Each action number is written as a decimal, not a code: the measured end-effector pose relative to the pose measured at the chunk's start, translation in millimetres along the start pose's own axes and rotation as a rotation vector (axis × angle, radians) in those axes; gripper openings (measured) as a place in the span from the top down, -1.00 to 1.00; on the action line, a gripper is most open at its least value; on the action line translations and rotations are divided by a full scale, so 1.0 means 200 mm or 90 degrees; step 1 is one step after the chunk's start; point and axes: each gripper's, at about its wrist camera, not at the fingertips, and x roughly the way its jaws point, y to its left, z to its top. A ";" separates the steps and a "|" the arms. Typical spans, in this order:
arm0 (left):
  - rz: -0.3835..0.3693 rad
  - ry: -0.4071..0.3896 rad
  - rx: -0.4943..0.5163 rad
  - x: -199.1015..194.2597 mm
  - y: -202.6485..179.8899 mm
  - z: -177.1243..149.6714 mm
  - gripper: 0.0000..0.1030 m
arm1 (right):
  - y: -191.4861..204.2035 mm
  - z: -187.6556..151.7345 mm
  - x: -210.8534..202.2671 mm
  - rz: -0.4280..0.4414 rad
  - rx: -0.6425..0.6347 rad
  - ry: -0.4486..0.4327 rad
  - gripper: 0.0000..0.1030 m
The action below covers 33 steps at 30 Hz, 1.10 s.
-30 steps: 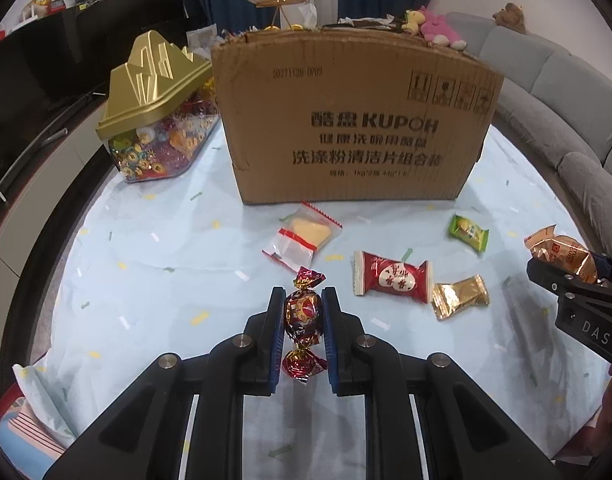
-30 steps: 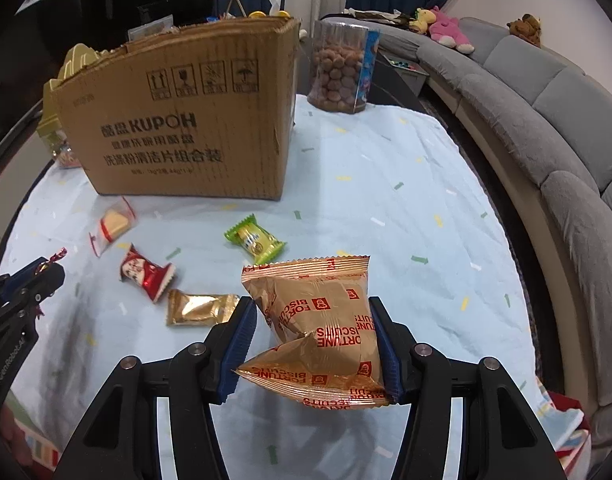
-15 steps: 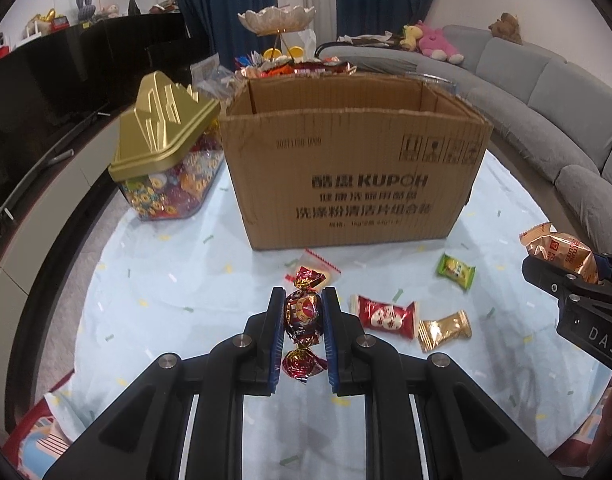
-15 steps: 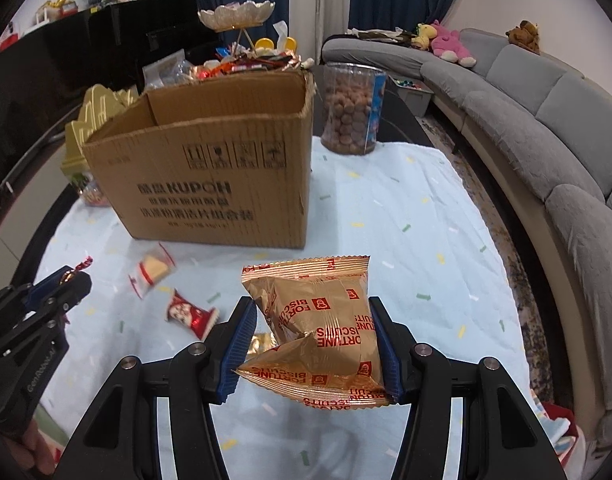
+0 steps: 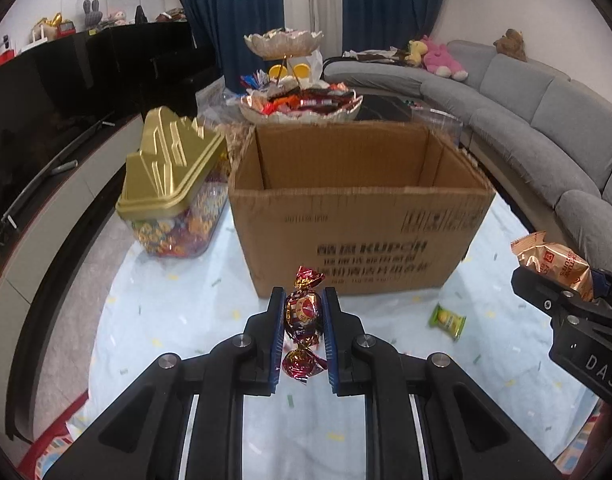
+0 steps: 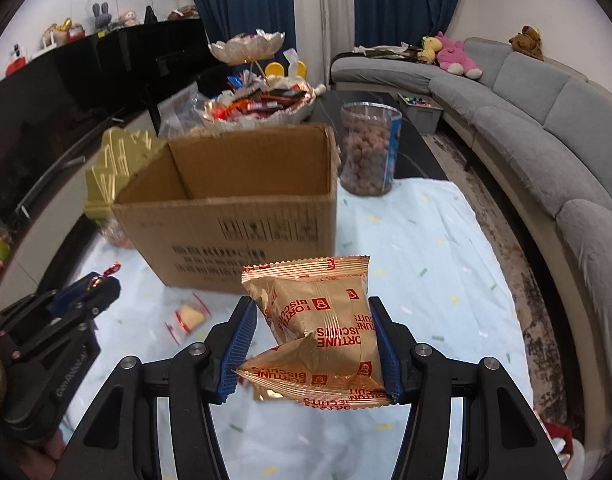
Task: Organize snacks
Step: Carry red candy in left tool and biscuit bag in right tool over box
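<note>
My left gripper (image 5: 304,312) is shut on a red and gold wrapped candy (image 5: 304,309), held high in front of the open cardboard box (image 5: 358,236). My right gripper (image 6: 312,328) is shut on a gold fortune biscuit packet (image 6: 318,328), also raised, to the right of the left one. The box (image 6: 234,224) stands open; its floor is hidden by its walls. The right gripper with its packet (image 5: 550,260) shows at the right of the left wrist view. The left gripper (image 6: 102,284) shows at the left of the right wrist view.
A green snack (image 5: 447,321) and a clear packet with a yellow snack (image 6: 188,317) lie on the light blue tablecloth (image 6: 426,280). A gold-lidded candy jar (image 5: 172,188) stands left of the box. A clear jar of brown balls (image 6: 368,148) and a tiered snack dish (image 5: 300,104) stand behind it.
Both grippers have risen with their snacks, so the box's open top now shows. The snacks on the cloth have dropped low in view or behind the grippers.
</note>
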 end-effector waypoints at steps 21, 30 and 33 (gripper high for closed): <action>-0.007 -0.033 0.011 0.02 0.03 0.38 0.63 | 0.11 0.41 -0.05 0.024 -0.014 -0.073 -0.10; -0.009 -0.042 0.011 0.06 0.06 0.49 0.63 | 0.13 0.50 -0.01 0.020 -0.018 -0.077 -0.10; -0.011 -0.036 0.014 0.10 0.06 0.51 0.63 | 0.14 0.52 0.02 0.019 -0.023 -0.074 -0.10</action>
